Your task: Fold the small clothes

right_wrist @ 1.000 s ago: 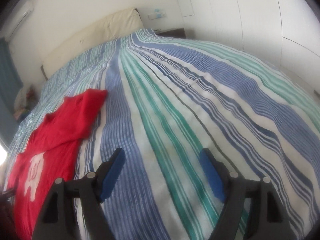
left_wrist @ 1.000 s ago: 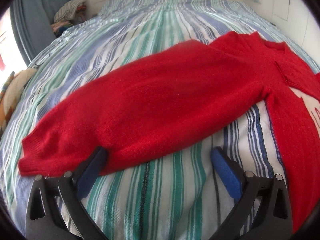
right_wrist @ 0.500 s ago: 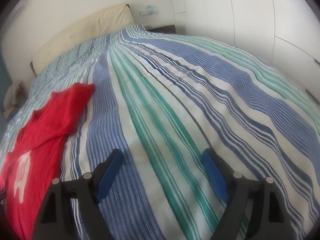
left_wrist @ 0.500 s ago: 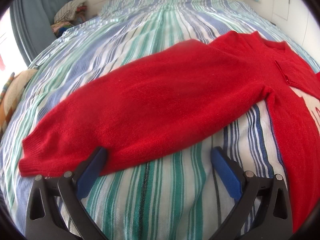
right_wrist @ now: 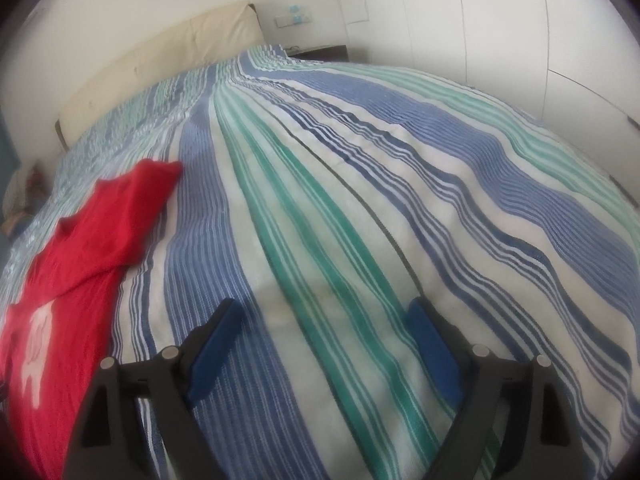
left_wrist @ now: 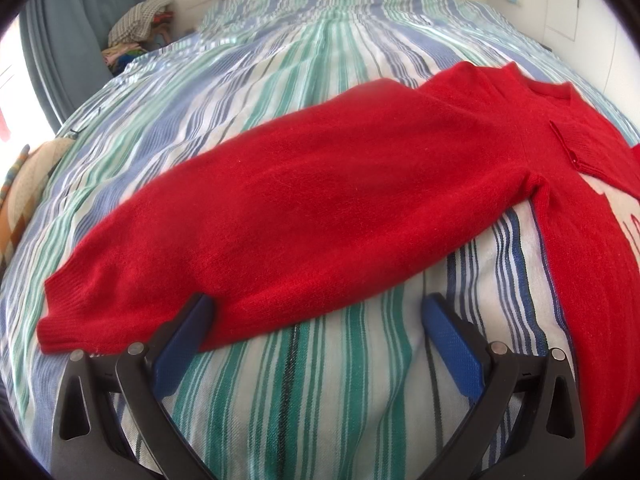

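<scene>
- Left tongs (left_wrist: 316, 314): jaws spread wide, released, nothing clamped between the blue pads (left_wrist: 182, 338).
- Red sweater (left_wrist: 320, 208) lies flat on the striped bedspread (left_wrist: 328, 392), directly ahead of the left tongs. One sleeve stretches across the view, cuff (left_wrist: 64, 312) out to the left of the left pad.
- Near edge of the sleeve runs just past the tip of the left pad; whether pad and knit touch cannot be told. The right pad sits over bare bedspread, apart from the sleeve.
- Sweater body continues to the right of the left tongs, with a white motif (left_wrist: 624, 216) at the picture's edge.
- Right tongs (right_wrist: 324, 318): jaws have just been opening and stand wide, released; only bedspread (right_wrist: 360, 240) between the pads, no cloth.
- In the right wrist view the sweater (right_wrist: 92, 240) lies well to the left of the right tongs, apart from both pads, one sleeve folded in at its far end.
- Beyond both tongs: cream headboard (right_wrist: 160, 64) at the far end of the bed.
- Far left of the left tongs: blue curtain (left_wrist: 76, 40) and a pile of cloth (left_wrist: 136, 32) beside the bed.
</scene>
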Demonstrator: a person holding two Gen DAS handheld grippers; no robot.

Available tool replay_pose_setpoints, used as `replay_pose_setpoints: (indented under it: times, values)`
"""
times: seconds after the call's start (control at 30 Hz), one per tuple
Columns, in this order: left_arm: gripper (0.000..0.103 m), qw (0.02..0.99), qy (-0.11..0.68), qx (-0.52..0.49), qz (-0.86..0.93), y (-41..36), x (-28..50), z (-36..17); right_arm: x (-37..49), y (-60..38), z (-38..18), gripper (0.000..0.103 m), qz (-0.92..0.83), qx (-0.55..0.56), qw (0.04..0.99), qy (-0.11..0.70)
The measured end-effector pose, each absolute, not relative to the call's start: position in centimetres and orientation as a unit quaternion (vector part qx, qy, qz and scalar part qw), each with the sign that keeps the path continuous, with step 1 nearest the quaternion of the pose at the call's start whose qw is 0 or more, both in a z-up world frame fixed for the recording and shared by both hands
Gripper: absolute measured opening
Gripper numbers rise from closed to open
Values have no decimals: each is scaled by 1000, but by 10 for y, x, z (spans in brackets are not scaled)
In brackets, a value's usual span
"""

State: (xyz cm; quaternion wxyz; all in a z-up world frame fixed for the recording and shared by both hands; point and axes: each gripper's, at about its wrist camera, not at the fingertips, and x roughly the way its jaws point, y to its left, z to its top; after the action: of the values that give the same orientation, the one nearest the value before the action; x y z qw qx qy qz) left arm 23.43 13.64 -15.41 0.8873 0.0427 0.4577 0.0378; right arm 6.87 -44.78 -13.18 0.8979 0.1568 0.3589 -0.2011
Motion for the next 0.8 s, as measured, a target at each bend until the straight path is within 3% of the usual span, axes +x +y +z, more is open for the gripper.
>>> replay_pose_setpoints:
  times: [0.8]
  values:
    - [103, 887, 458, 42, 38, 136, 234, -154, 71, -448, -132, 87, -200, 155, 898, 360]
